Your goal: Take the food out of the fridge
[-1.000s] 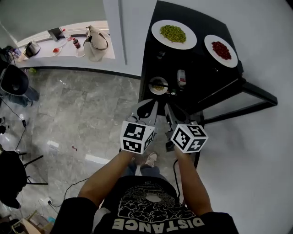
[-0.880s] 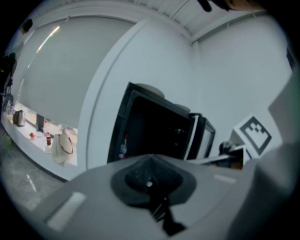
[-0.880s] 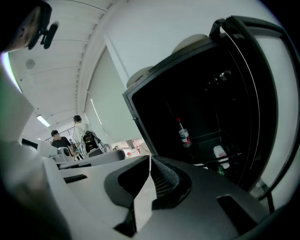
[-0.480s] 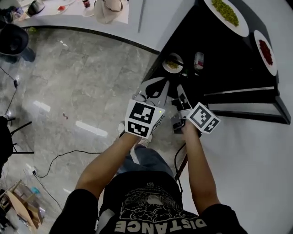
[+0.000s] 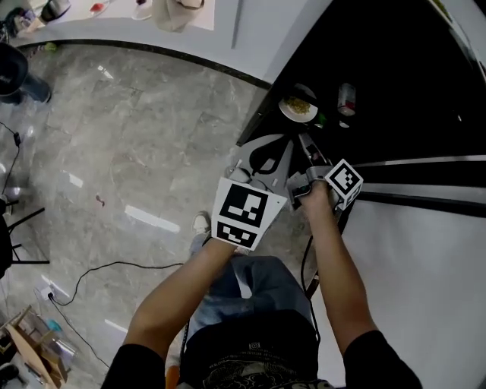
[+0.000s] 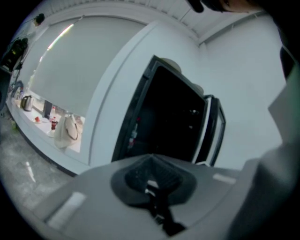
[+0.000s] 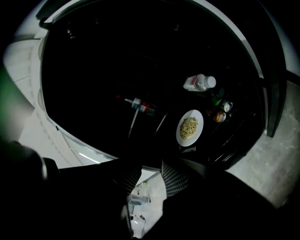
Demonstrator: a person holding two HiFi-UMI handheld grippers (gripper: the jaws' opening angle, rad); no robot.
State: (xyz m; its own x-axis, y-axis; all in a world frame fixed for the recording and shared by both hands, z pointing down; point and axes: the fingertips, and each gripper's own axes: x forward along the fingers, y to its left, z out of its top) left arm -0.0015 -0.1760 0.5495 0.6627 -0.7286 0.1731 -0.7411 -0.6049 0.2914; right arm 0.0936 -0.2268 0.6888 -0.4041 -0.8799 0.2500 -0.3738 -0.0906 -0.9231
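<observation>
The black fridge (image 5: 395, 83) stands open in front of me. A white plate of noodles (image 5: 298, 108) sits on a low shelf, with a white bottle (image 5: 347, 97) beside it. In the right gripper view the plate (image 7: 189, 128) lies just beyond the jaws, and the bottle (image 7: 199, 83) is farther in. My right gripper (image 5: 310, 152) (image 7: 149, 176) is open; its jaws have just been opening and nothing is between them. My left gripper (image 5: 266, 140) (image 6: 151, 161) is shut and empty, level with the fridge front and left of the right one.
The fridge door (image 5: 414, 194) hangs open at the right. Small jars (image 7: 220, 112) and another bottle (image 7: 140, 106) stand inside. A counter with a beige bag (image 5: 181, 11) runs along the back left. A cable (image 5: 114, 270) trails over the grey stone floor.
Both grippers have sunk toward the low shelf, and the plates on top of the fridge have slid out of view. The right gripper rolled and its jaws opened.
</observation>
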